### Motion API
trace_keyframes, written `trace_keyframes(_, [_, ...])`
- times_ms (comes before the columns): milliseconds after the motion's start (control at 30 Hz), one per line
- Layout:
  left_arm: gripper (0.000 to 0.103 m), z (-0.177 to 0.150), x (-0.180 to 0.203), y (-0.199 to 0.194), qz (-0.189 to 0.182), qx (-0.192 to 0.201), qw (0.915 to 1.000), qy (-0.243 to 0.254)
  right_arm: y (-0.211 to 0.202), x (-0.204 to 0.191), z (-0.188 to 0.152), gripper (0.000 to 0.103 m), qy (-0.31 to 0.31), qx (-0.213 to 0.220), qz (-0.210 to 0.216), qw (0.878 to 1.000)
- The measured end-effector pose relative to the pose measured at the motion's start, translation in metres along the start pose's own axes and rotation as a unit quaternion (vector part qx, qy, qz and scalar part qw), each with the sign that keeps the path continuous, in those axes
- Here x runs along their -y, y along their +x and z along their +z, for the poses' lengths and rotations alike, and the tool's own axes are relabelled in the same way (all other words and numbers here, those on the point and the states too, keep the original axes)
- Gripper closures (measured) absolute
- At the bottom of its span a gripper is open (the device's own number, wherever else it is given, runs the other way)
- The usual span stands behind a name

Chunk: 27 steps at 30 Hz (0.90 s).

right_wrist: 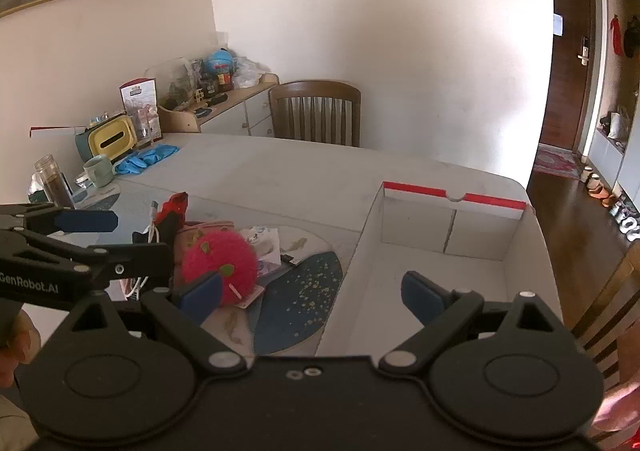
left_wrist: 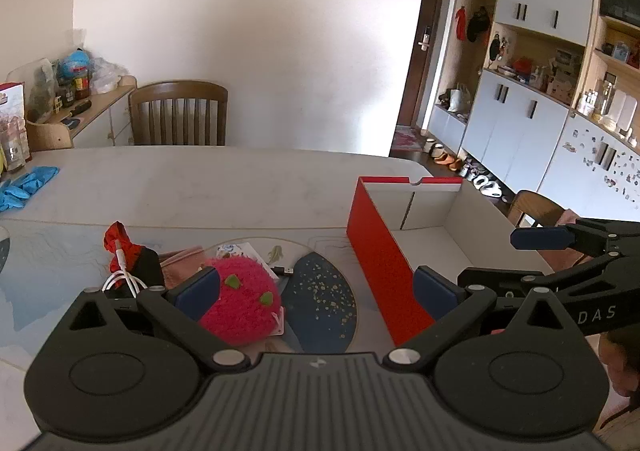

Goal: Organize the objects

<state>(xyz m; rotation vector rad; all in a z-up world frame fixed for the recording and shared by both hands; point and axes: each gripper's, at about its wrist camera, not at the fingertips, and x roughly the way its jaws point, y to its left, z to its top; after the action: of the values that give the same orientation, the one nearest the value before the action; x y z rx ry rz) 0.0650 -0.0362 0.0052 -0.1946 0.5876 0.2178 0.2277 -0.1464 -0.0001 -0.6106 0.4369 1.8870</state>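
Left wrist view: the left gripper is seen with its jaws spread wide and nothing between the pads; the pink knitted ball lies just behind its left pad, not gripped. The right gripper is likewise held wide and empty, above the near rim of the box.

No sorting appears to have been done yet. The red-sided box stands open on the table, and the part of its white floor that is visible is bare. Everything to be tidied is still heaped beside the box on the left: the ball, a white cable, a red and black cloth item, a pink pouch, some cards and a small black plug on the dark mat.

By this judgement the whole pile remains to be moved, with the ball the nearest piece to be taken.
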Motion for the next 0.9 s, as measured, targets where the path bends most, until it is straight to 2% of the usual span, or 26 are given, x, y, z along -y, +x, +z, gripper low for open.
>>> trace_keyframes(333, [0.0,-0.001,0.002,0.016,0.025,-0.024,0.9988,-0.035,0.01,0.01,0.0,0.007,-0.012,-0.013,0.023,1.0])
trace_keyframes(400, [0.0,-0.004,-0.002,0.02,0.026,-0.037,0.998,-0.045,0.014,0.015,0.0,0.007,-0.011,-0.019,0.021,1.0])
trace_keyframes(500, [0.0,-0.008,-0.013,0.024,0.049,-0.05,0.9955,-0.065,0.019,0.027,-0.001,0.007,-0.003,-0.027,0.004,1.0])
trace_keyframes(533, [0.0,-0.009,-0.018,0.025,0.056,-0.052,0.9947,-0.069,0.02,0.032,0.0,0.007,-0.032,-0.033,0.031,0.998])
trace_keyframes(867, [0.0,-0.02,-0.077,0.04,0.11,-0.067,0.99,-0.057,0.032,0.076,-0.001,0.007,-0.019,-0.045,-0.051,0.998])
trace_keyframes(900, [0.001,-0.021,-0.082,0.042,0.114,-0.07,0.9894,-0.055,0.033,0.08,-0.002,0.007,-0.055,-0.048,-0.03,0.997])
